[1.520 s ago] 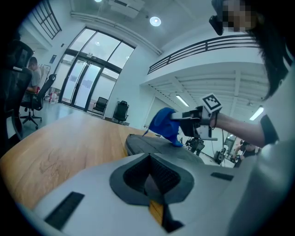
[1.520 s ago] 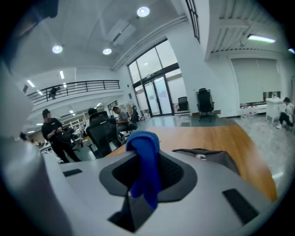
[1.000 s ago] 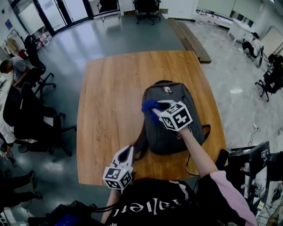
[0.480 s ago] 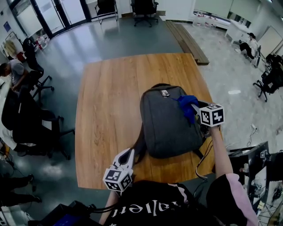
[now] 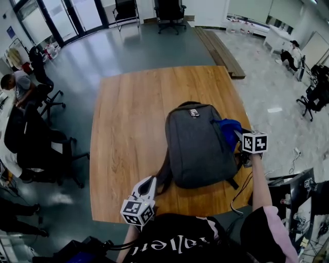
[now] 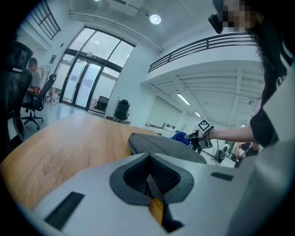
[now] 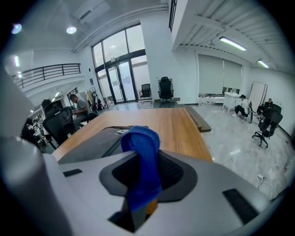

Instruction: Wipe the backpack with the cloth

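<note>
A grey backpack [image 5: 198, 146] lies flat on the wooden table [image 5: 128, 113], its top handle at the far end. My right gripper [image 5: 239, 134] is shut on a blue cloth [image 5: 229, 128], which sits at the backpack's right edge near the table's right side. In the right gripper view the cloth [image 7: 143, 159] stands up between the jaws of that gripper [image 7: 145, 184], with the backpack [image 7: 94, 143] just beyond to the left. My left gripper [image 5: 150, 181] is shut and empty at the table's near edge, beside the backpack's lower left corner; its own view shows the backpack [image 6: 161, 145] ahead.
Black office chairs [image 5: 43, 149] and seated people [image 5: 15, 82] are left of the table. More chairs [image 5: 169, 9] stand beyond its far end, and a long wooden bench [image 5: 221, 49] lies at the far right. Backpack straps [image 5: 239, 190] hang over the near right edge.
My right gripper has carried the blue cloth from the backpack's upper left across to its right edge. The left gripper has stayed at the near edge.
</note>
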Tool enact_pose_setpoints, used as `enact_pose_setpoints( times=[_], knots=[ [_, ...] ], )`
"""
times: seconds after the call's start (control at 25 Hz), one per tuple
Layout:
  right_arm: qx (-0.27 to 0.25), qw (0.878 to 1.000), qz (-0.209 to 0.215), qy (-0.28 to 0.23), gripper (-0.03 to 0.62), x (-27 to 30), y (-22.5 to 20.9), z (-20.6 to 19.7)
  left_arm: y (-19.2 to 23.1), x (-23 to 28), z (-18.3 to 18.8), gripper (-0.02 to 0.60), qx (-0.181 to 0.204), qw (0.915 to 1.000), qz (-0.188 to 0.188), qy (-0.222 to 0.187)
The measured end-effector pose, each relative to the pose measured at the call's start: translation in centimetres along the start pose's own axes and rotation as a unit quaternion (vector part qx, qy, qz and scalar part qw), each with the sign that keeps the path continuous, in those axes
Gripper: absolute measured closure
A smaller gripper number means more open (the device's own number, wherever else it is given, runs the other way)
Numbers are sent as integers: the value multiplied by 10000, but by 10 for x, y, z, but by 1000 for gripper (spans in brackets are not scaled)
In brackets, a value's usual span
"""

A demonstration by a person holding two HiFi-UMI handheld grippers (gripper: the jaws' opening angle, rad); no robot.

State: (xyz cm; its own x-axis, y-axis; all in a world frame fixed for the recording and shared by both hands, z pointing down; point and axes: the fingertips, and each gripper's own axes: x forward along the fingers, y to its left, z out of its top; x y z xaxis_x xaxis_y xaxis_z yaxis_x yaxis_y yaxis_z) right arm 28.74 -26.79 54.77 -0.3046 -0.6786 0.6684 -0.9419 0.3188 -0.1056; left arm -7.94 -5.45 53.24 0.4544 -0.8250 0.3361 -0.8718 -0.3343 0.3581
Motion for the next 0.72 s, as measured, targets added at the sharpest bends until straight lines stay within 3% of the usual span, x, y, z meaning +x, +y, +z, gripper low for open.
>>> enact_pose_setpoints(
  times=[0.16,0.4,0.52,0.72],
  knots=[
    [-337,9979,349,-427,491,-16,44,42,4,-2,0,583,-55,10000,52,-16],
    [-1196,9768,1520,-917,491,-19,179,106,4,-2,-1,583,-100,9999,56,-22],
    [-1561,9633,2026,-821,491,5,246,116,3,-1,0,583,-122,9999,49,-30],
    [-2263,9452,2343,-229,491,62,316,97,5,-2,-2,583,-174,9998,104,-78]
  ],
)
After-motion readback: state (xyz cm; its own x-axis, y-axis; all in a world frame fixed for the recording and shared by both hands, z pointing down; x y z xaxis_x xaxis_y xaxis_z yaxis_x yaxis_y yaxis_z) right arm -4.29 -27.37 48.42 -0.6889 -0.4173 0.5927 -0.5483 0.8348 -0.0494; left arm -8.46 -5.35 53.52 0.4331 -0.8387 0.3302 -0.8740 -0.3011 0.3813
